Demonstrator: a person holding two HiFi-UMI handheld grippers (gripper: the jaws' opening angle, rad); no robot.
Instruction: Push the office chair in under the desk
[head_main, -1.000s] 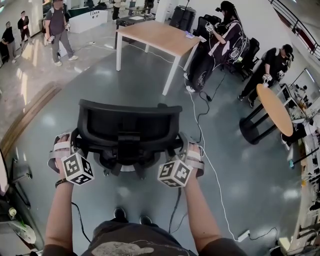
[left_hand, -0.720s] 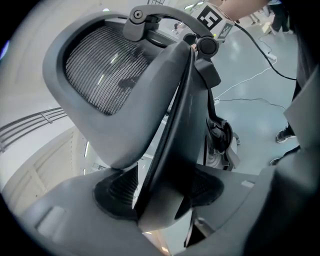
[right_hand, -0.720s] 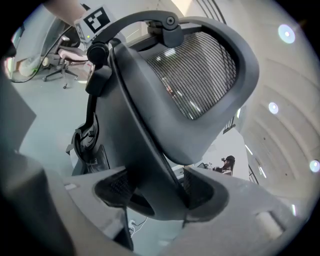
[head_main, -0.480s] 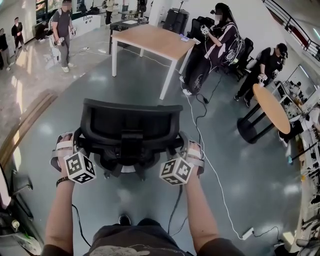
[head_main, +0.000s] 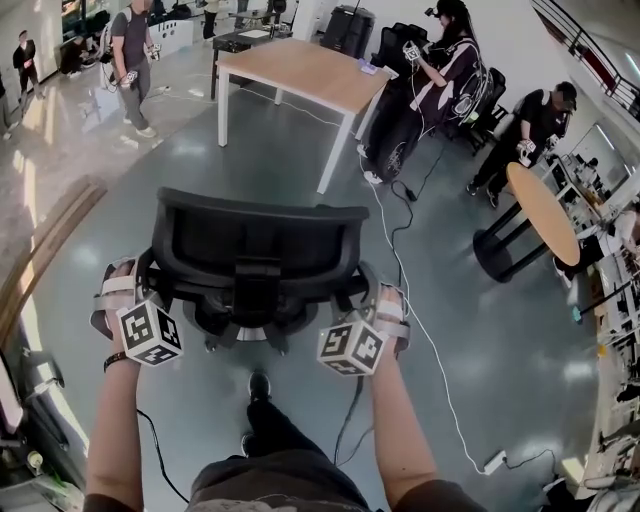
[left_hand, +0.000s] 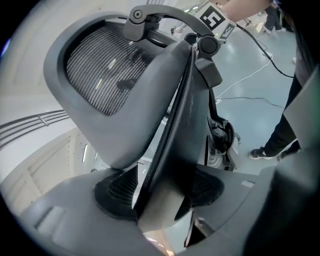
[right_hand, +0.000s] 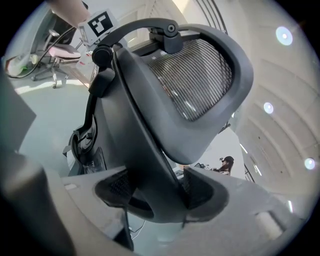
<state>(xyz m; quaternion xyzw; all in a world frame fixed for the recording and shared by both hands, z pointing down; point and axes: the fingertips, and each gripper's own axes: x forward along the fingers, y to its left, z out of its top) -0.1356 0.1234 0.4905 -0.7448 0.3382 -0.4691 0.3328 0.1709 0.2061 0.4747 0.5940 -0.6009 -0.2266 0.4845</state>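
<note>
Head view looks down on one black office chair (head_main: 255, 250), standing on the grey floor well apart from the desk (head_main: 300, 70), on the desk's near side with its back turned to the person. Two grippers hold it. The left gripper (head_main: 135, 290) has its jaws partly closed, and its pads (left_hand: 117, 190) press on the left edge of the backrest frame. The right gripper (head_main: 378, 305) clamps the right edge the same way, its pads (right_hand: 200, 187) set a little wider on the thicker moulding.

The chair will probably roll easily on its castors and swivel on its column, so an uneven push would likely turn it instead of sending it toward the desk. The mesh panel looks soft and springy, while the plastic frame around it looks stiff. The present hold, one gripper on each side of that frame at equal height, seems the right place. The smooth plastic could slip in the jaws if the chair snags on the white cable (head_main: 400, 270) that runs from the desk's near right leg.

Counted: one held chair, one wooden desk, one round table (head_main: 545, 215) to the right of the desk, and four other people around the desk.
</note>
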